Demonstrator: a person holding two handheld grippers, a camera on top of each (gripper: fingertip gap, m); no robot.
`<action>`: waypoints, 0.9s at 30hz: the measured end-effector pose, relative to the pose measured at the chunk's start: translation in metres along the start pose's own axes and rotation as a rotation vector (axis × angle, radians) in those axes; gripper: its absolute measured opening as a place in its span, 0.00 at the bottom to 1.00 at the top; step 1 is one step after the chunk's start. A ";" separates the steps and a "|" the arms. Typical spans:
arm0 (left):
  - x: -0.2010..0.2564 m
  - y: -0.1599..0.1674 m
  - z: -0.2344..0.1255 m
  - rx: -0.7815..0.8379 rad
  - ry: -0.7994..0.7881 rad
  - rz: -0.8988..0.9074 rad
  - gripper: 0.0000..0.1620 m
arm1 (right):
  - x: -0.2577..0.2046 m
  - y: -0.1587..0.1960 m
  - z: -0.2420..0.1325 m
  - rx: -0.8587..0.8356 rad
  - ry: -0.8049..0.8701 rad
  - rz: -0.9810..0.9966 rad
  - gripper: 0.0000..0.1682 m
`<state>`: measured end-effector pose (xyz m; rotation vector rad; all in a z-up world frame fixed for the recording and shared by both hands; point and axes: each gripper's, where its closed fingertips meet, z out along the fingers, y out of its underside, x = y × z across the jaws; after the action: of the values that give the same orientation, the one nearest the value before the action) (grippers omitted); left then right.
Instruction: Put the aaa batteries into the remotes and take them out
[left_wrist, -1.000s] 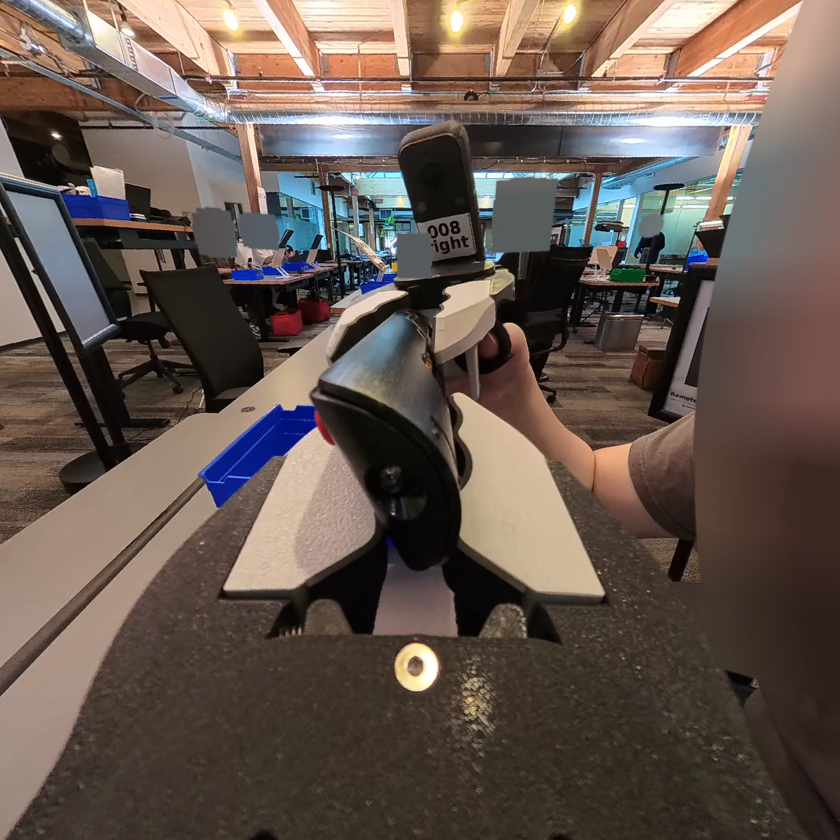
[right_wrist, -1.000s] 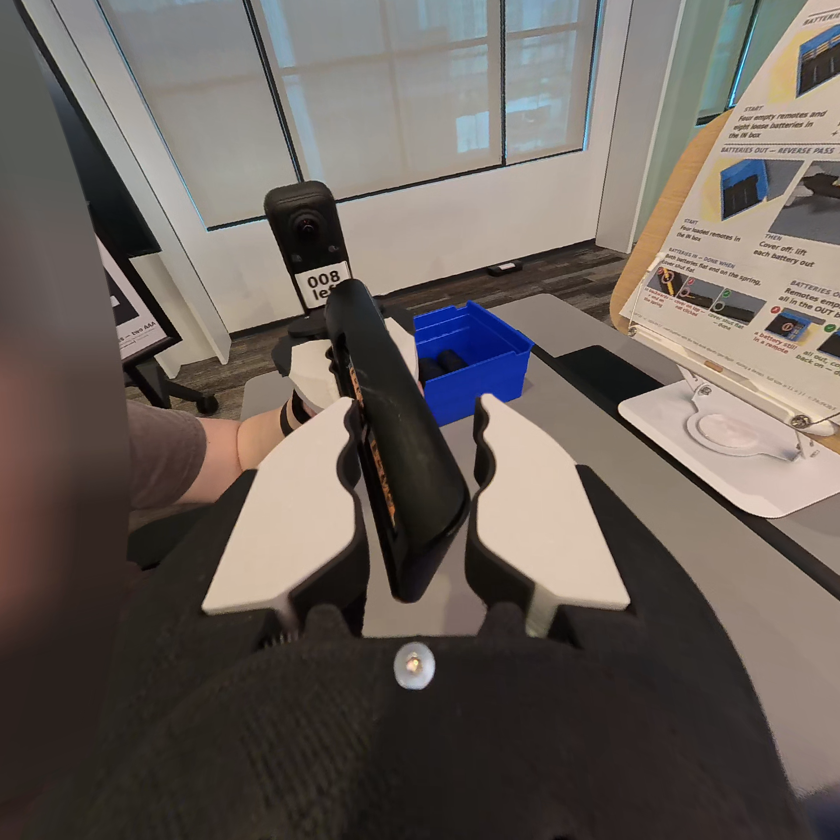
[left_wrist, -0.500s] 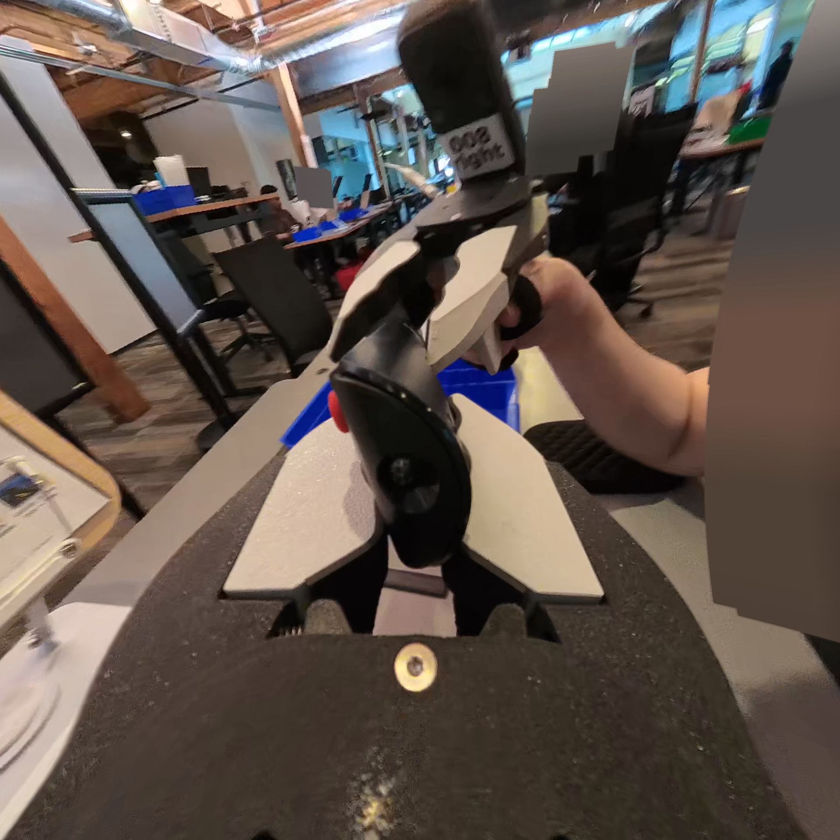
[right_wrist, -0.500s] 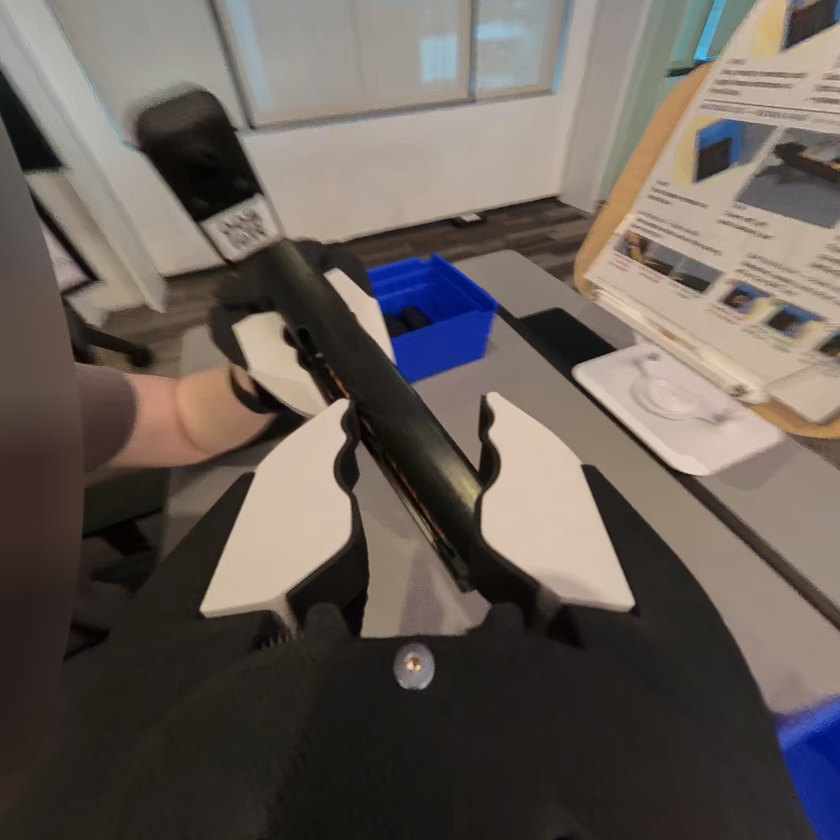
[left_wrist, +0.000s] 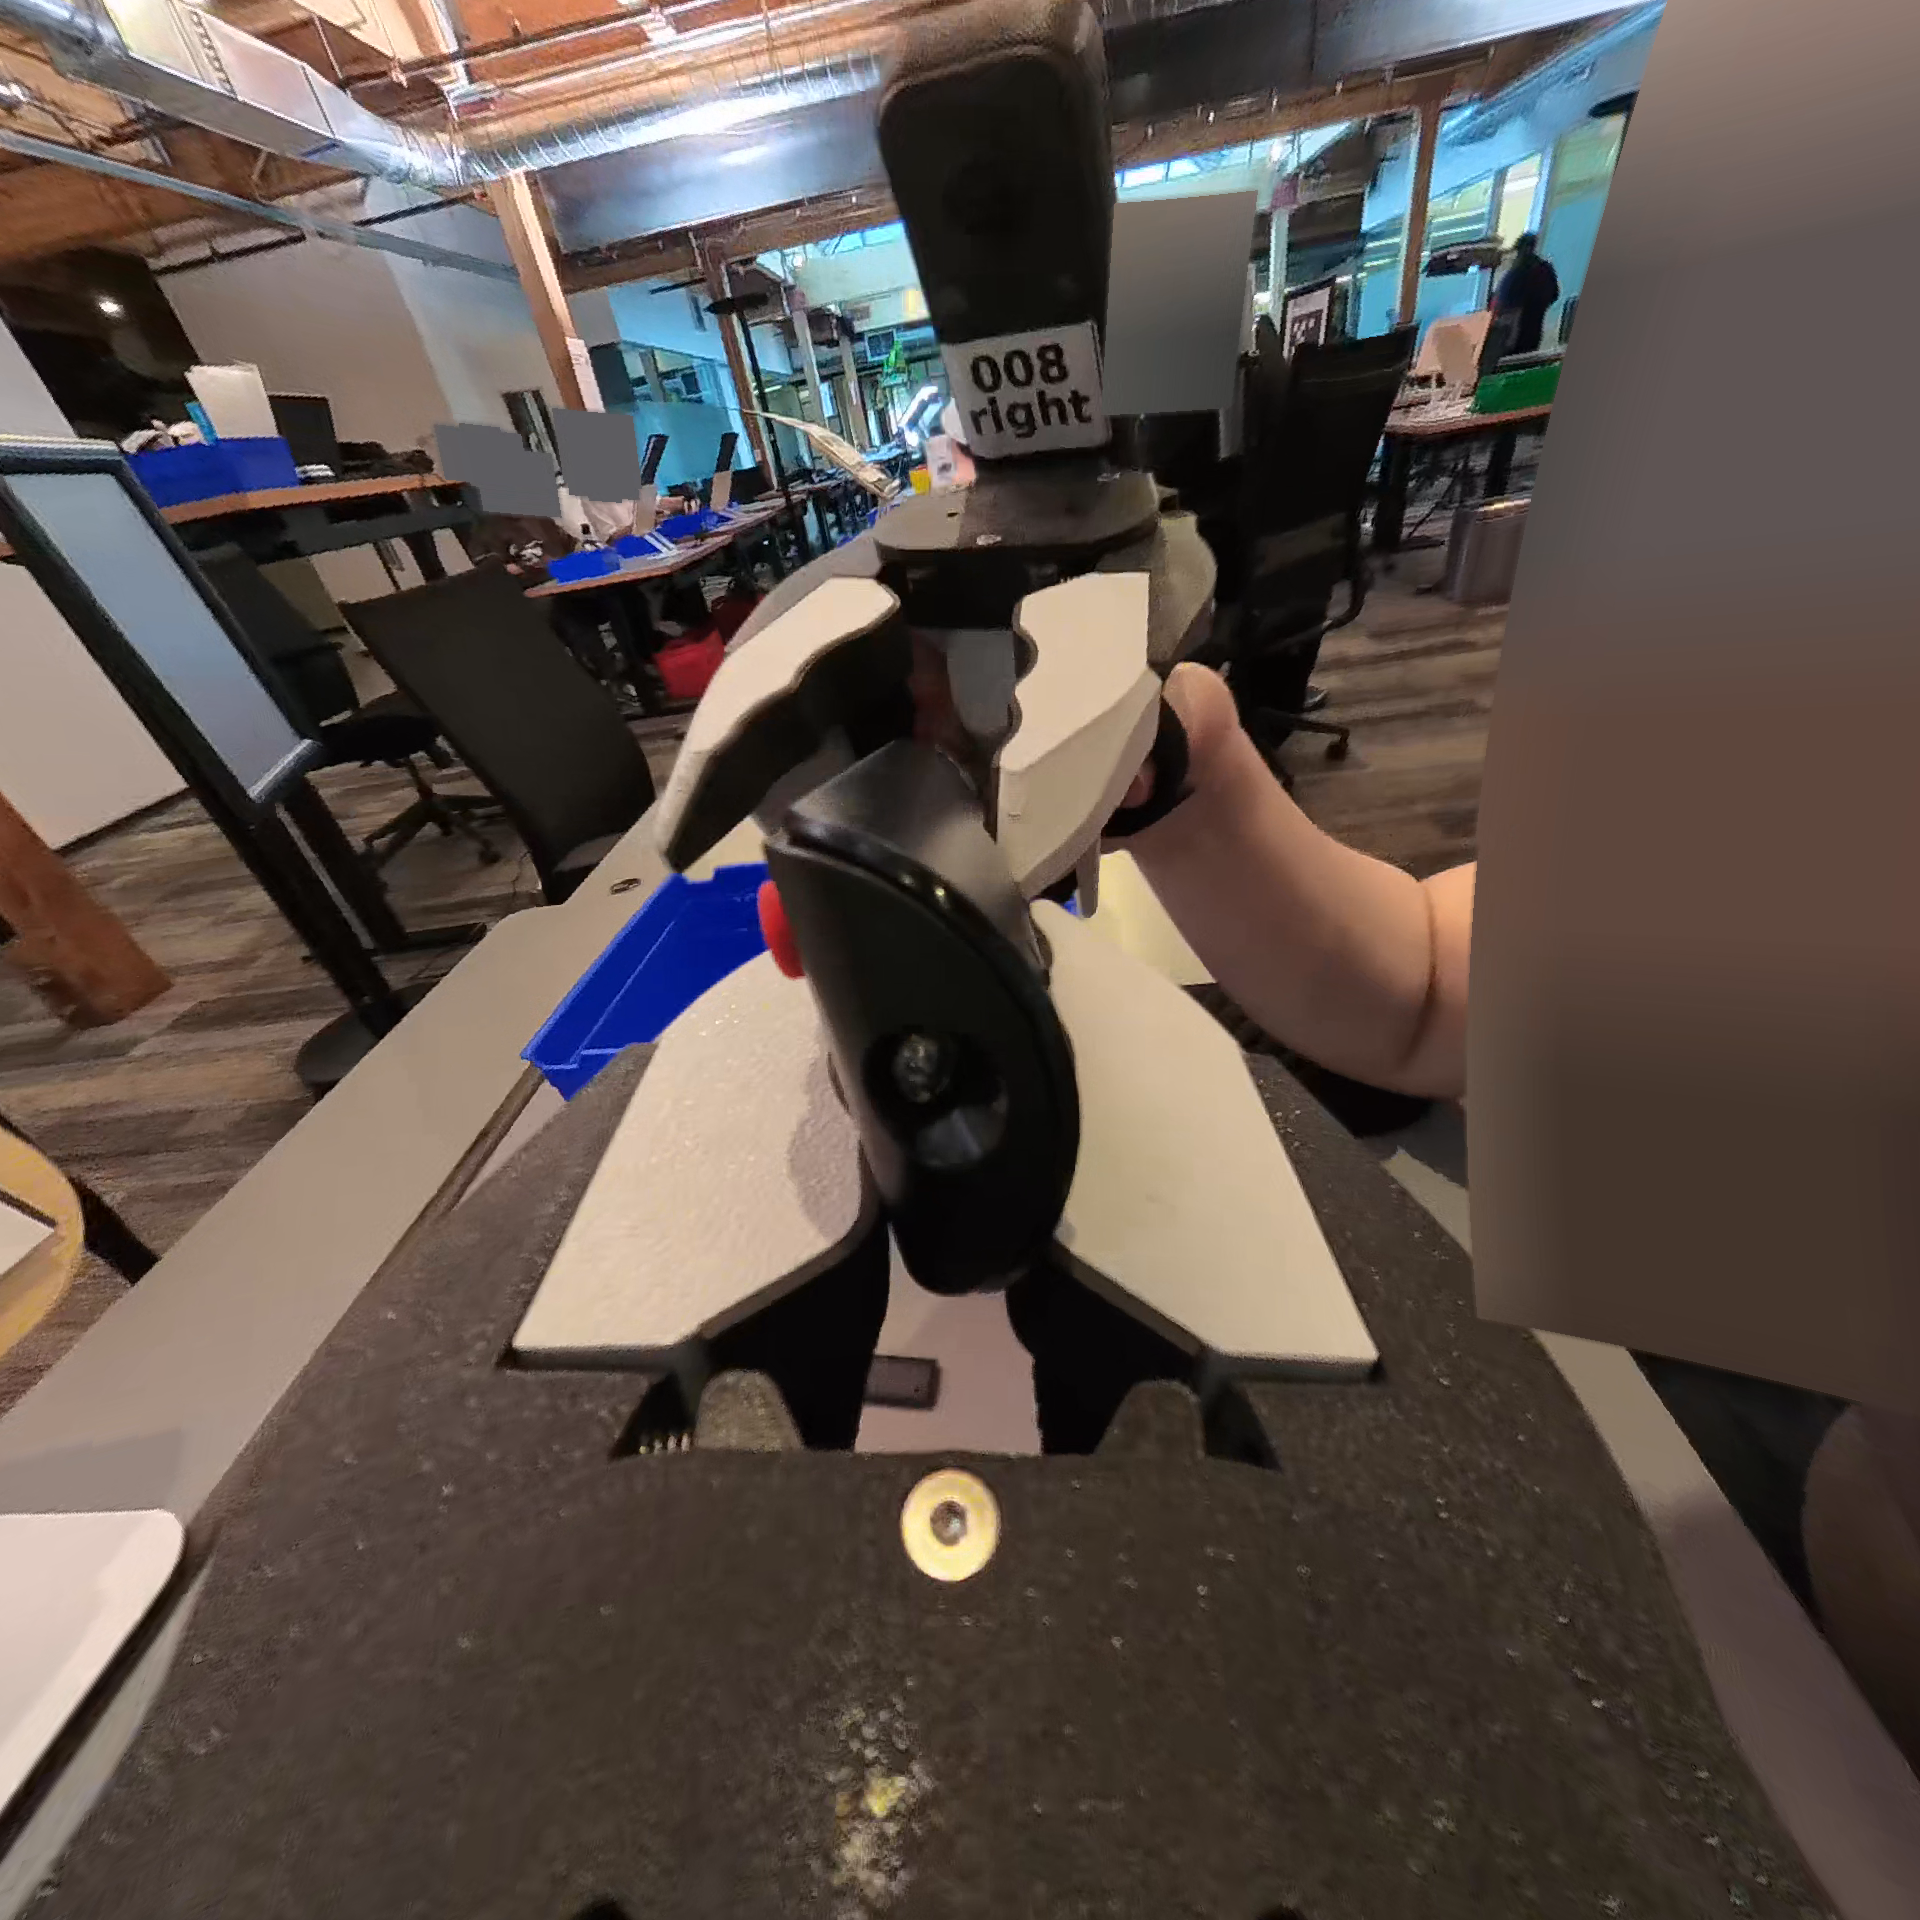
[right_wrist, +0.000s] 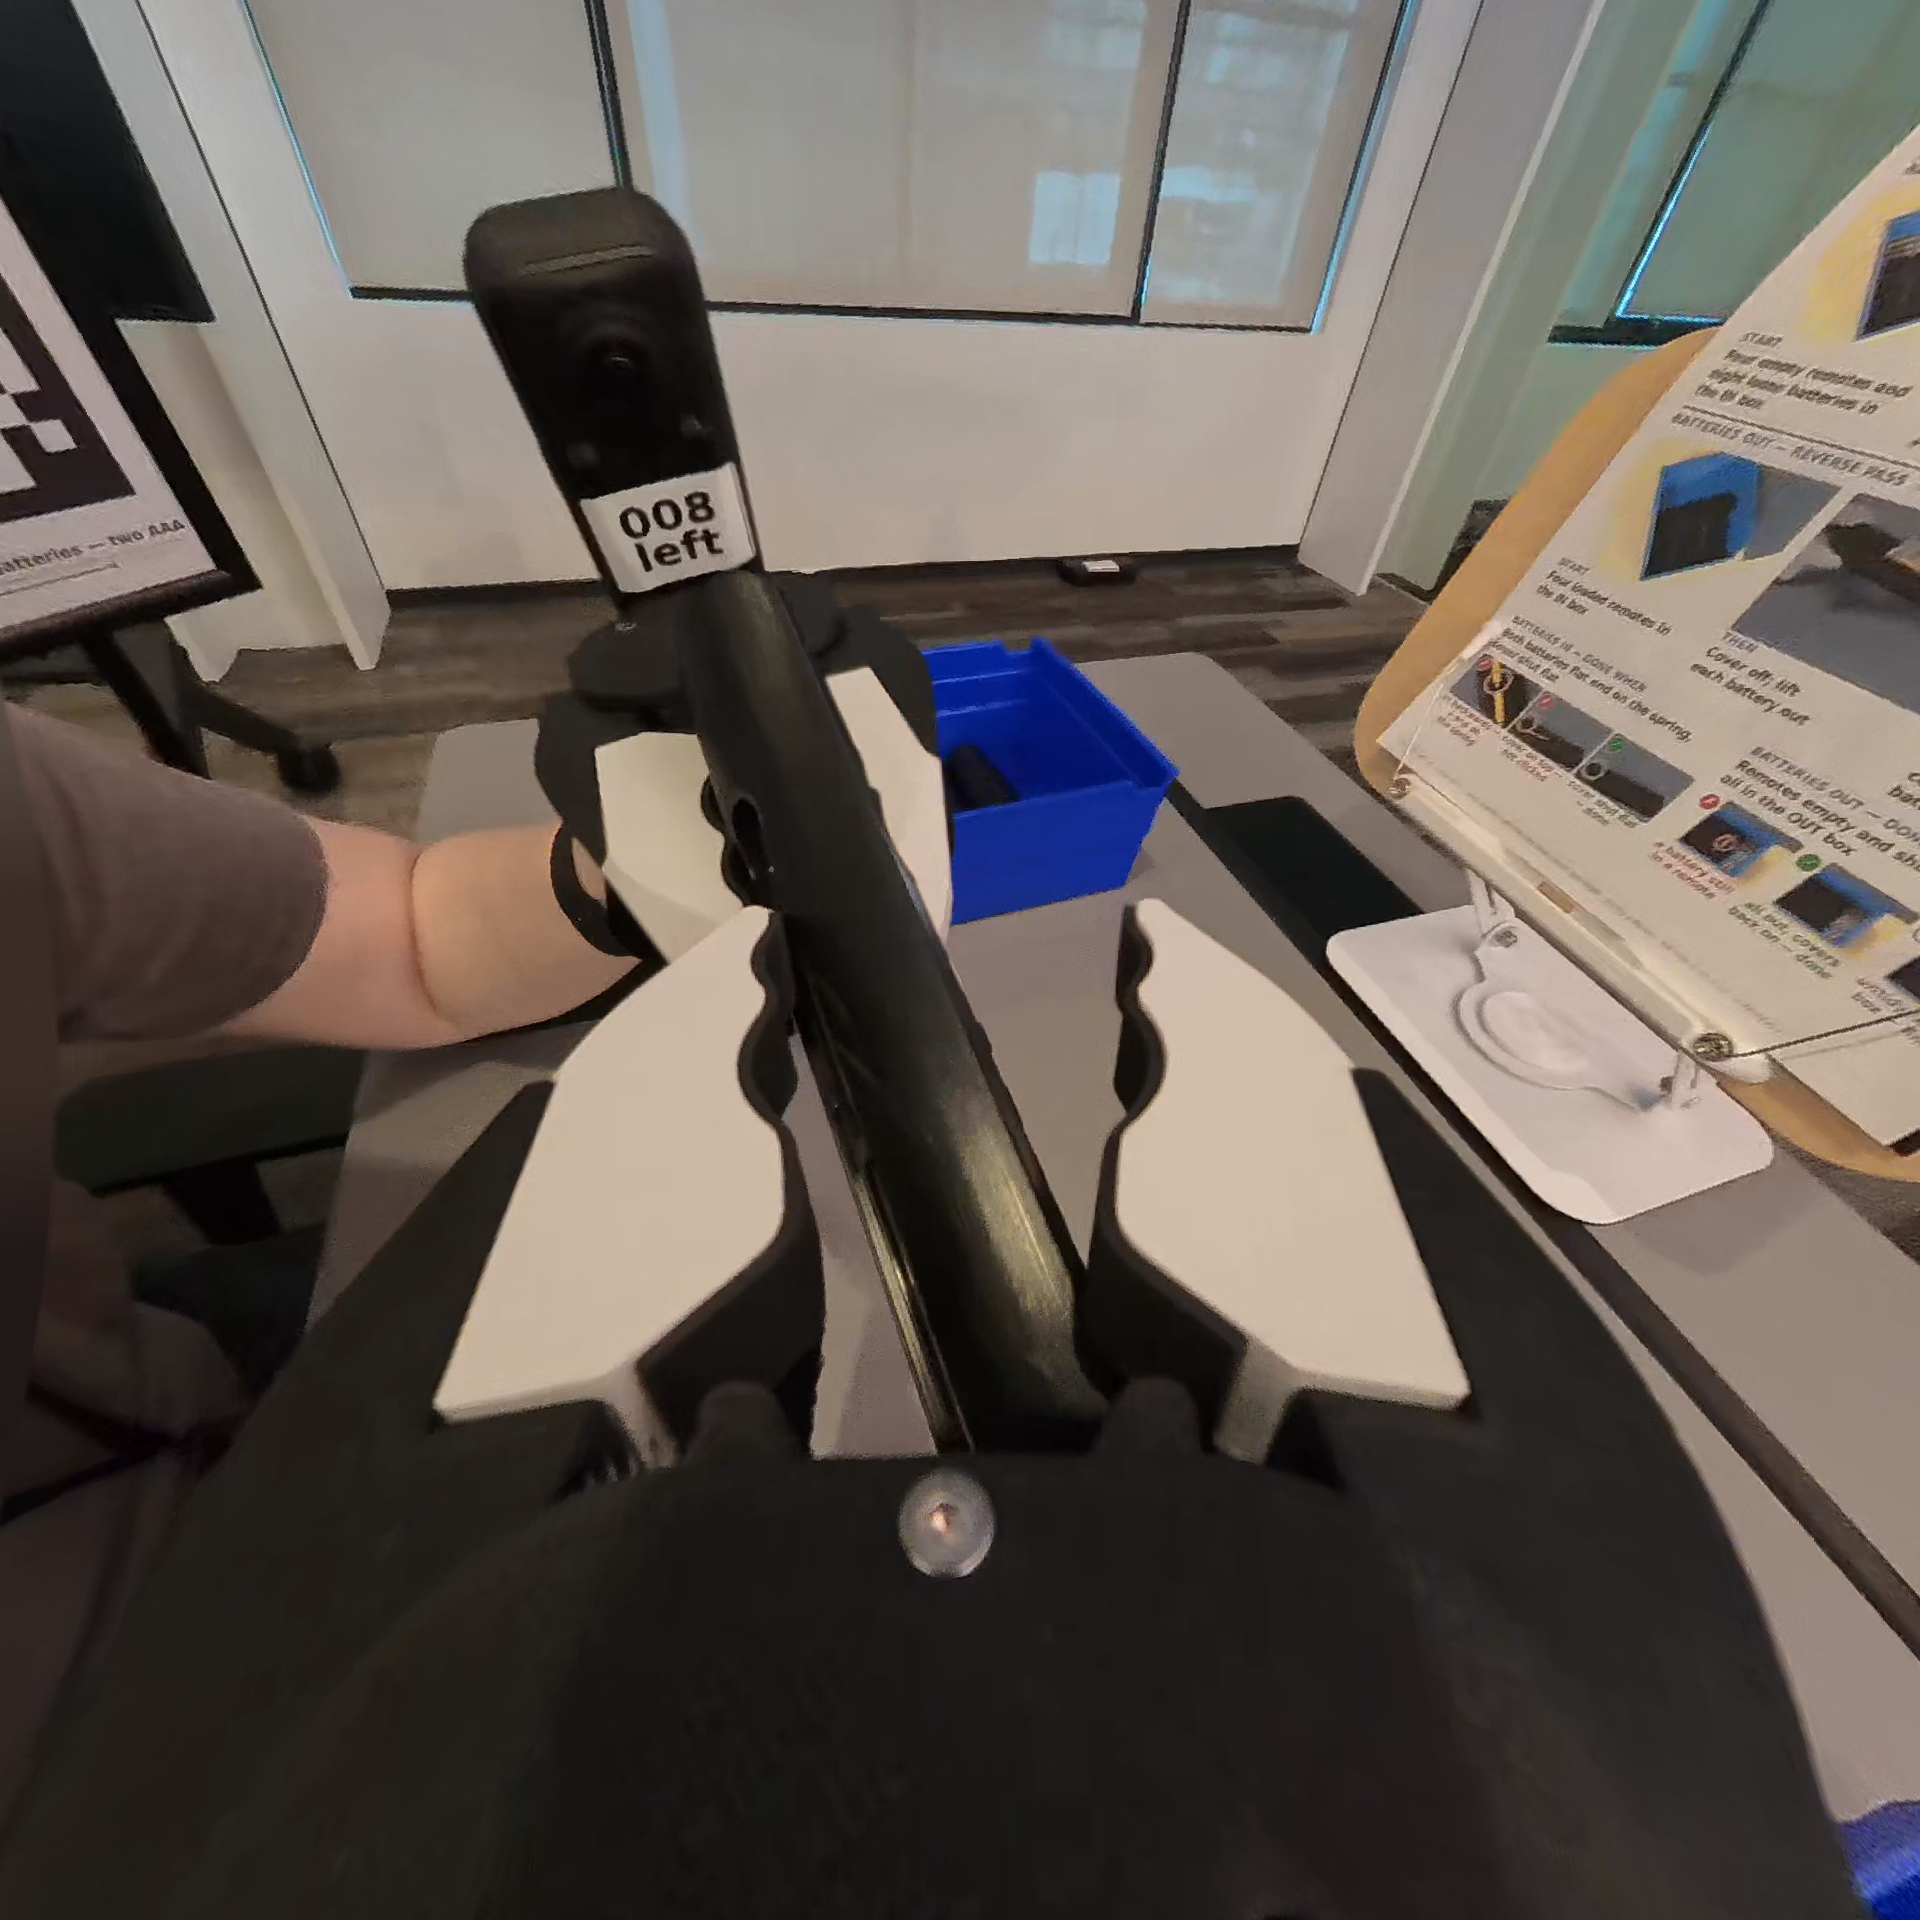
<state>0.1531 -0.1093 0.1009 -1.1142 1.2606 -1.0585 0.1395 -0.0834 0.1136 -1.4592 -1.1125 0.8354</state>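
Presently, item by item, largest first.

Tabletop (right_wrist: 1299, 769): grey, carries everything below; a dark mat lies on it beside the bin.

Instruction board (right_wrist: 1714, 665): printed sheet on a white stand, at the right edge of the tabletop.

Blue bin (right_wrist: 1049, 831): open, behind the two grippers; one dark object lies inside, too small to identify. A second blue bin (left_wrist: 644, 977) shows in the left wrist view.

Left gripper (left_wrist: 940, 1101): fingers closed onto the button end of the remote, one white pad on each side, holding it clear of the tabletop.

Right gripper (right_wrist: 945, 1039): fingers stand parted; the remote's other end runs between them, close against the left finger (right_wrist: 644, 1164), with a gap to the right one. Actual contact cannot be told.

Remote (right_wrist: 883, 1039): black, long, spanning from one gripper to the other, tilted, red button (left_wrist: 774, 928) at the left gripper's end. A seam runs along its edge.

Step, as judged: remote steadied for work on its battery compartment; whether batteries sit inside is hidden. Next move likely calls for the right fingers to close on the cover and slide it while the left holds firm.
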 end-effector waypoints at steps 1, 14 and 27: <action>0.000 -0.001 -0.001 0.001 0.002 0.006 0.14 | 0.000 -0.001 0.000 0.006 0.004 -0.006 0.36; -0.005 -0.023 -0.014 0.149 0.054 -0.118 0.15 | 0.007 -0.038 -0.037 0.234 -0.013 0.074 0.34; -0.007 -0.031 -0.019 0.233 0.138 -0.298 0.15 | 0.008 -0.038 -0.034 0.251 -0.047 0.189 0.35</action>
<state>0.1344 -0.1077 0.1325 -1.0834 1.0625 -1.4884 0.1661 -0.0874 0.1577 -1.3521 -0.8769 1.1048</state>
